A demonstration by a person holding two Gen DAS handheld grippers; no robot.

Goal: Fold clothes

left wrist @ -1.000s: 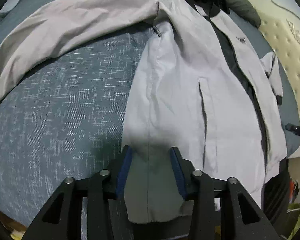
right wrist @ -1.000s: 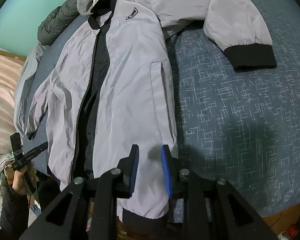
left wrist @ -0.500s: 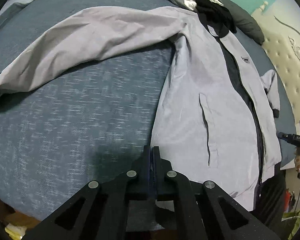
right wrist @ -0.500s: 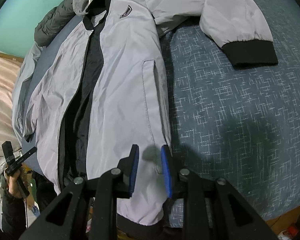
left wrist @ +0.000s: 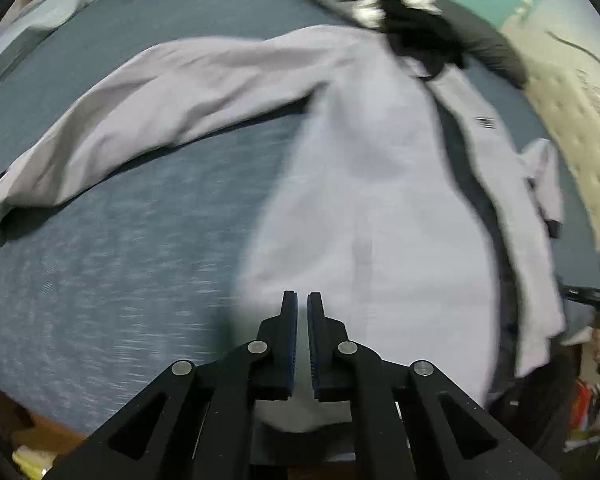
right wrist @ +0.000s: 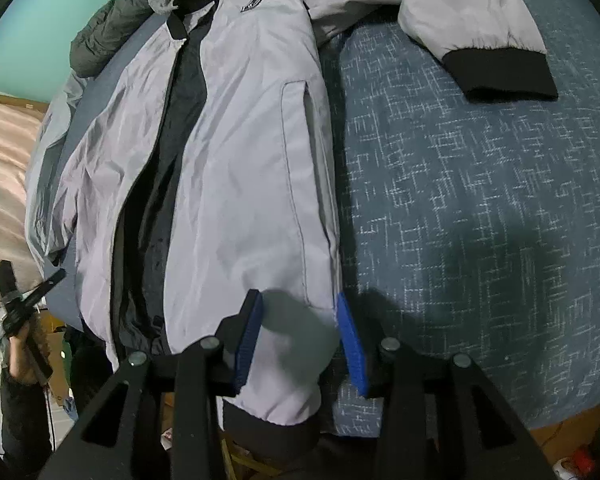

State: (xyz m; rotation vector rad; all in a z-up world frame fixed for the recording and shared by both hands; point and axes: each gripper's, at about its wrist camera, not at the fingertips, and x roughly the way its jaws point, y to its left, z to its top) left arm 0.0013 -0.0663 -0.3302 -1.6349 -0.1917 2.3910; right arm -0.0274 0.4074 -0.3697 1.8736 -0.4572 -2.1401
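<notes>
Lying open-fronted on the bed (right wrist: 480,208), whose blue cover was flecked with white, was one smooth grey jacket (right wrist: 252,168) with black ribbed cuffs. The left gripper (left wrist: 302,300) had its fingers nearly pressed together above the hem; the right gripper (right wrist: 300,304) had its fingers spread astride the hem corner.

Your jacket (right wrist: 244,152): pale grey shell, black lining, black cuff (right wrist: 504,74) and hem band. Your bedspread (right wrist: 480,200): slate blue, white broken crosshatch flecks. Your right gripper (right wrist: 300,340): black frame, blue pads (right wrist: 350,340). Wall (right wrist: 48,12): turquoise. Headboard (left wrist: 572,120): cream, tufted.
</notes>
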